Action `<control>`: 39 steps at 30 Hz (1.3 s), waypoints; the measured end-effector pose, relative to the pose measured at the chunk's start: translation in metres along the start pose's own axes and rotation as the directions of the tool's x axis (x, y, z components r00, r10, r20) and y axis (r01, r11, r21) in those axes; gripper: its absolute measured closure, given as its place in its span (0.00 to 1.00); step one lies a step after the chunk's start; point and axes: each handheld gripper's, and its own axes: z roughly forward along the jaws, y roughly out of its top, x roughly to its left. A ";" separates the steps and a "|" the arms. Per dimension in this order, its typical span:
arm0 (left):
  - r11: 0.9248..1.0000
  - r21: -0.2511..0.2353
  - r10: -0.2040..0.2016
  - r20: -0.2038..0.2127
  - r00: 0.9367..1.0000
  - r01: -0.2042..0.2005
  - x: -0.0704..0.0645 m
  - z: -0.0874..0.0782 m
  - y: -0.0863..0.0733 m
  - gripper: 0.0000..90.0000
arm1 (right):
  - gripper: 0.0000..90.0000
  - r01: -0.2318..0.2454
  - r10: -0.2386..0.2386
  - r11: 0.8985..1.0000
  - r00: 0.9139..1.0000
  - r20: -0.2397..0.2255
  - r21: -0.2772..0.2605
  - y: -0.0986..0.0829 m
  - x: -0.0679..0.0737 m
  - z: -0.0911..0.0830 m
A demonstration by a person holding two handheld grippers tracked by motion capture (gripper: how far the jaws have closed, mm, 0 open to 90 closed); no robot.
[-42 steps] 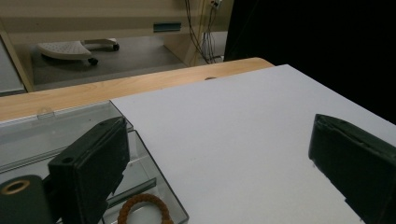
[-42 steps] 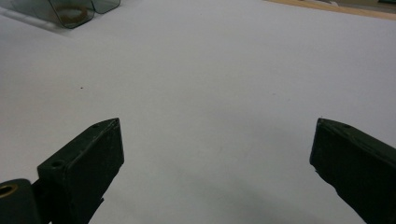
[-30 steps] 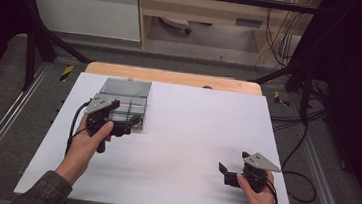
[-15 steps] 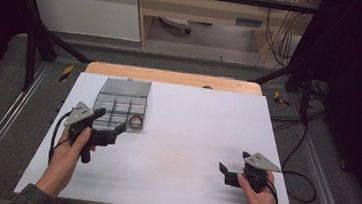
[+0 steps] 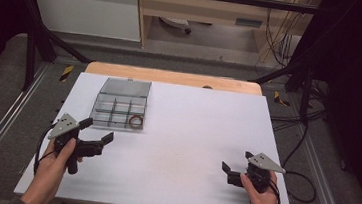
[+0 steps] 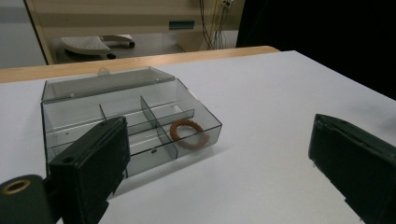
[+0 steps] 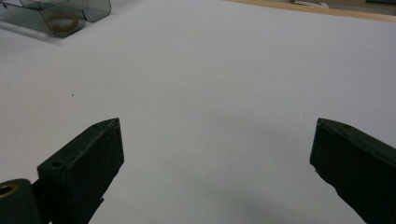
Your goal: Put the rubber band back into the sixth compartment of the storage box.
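A clear plastic compartment box (image 5: 118,110) stands at the table's far left, its lid (image 5: 126,87) laid open behind it. A brown beaded ring (image 5: 136,122) lies in its front right compartment. My left gripper (image 5: 98,130) is held just in front of the box, apart from it, open and empty. In the left gripper view the box (image 6: 116,112) and the ring (image 6: 187,133) lie just ahead between the spread jaws. My right gripper (image 5: 237,163) rests near the front right edge, open with nothing in it. The right gripper view has the box (image 7: 88,8) and ring (image 7: 60,20) far off.
The white table top (image 5: 191,128) stretches bare between the two grippers. A wooden strip (image 5: 171,77) runs along its far edge. Black frame posts (image 5: 33,52) and cables (image 5: 300,143) stand beyond the table's sides.
My left gripper has drawn back from the box toward the near left edge, open throughout. The right gripper has stayed where it was.
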 end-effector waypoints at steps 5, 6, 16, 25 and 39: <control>1.000 -0.003 -0.003 0.001 1.000 0.003 0.001 -0.008 -0.009 0.06 | 0.04 -0.007 0.007 1.000 1.000 0.003 -0.005 0.000 -0.001 -0.001; 1.000 0.000 -0.004 0.007 1.000 0.004 0.000 -0.009 -0.012 0.06 | 0.04 -0.009 0.009 1.000 1.000 0.003 -0.005 0.000 -0.002 -0.002; 1.000 0.022 0.013 0.028 1.000 -0.013 -0.006 -0.019 -0.029 0.06 | 0.04 -0.017 0.017 1.000 1.000 0.007 0.001 -0.001 -0.005 -0.003; 0.998 0.050 0.024 0.065 0.998 -0.027 -0.015 -0.019 -0.041 0.06 | 0.04 -0.014 0.014 1.000 1.000 0.005 0.008 -0.002 -0.005 -0.002; 0.994 0.109 0.017 0.060 0.998 -0.024 -0.022 -0.003 -0.060 0.07 | 0.04 -0.004 0.003 0.999 1.000 0.011 0.054 -0.005 -0.004 0.004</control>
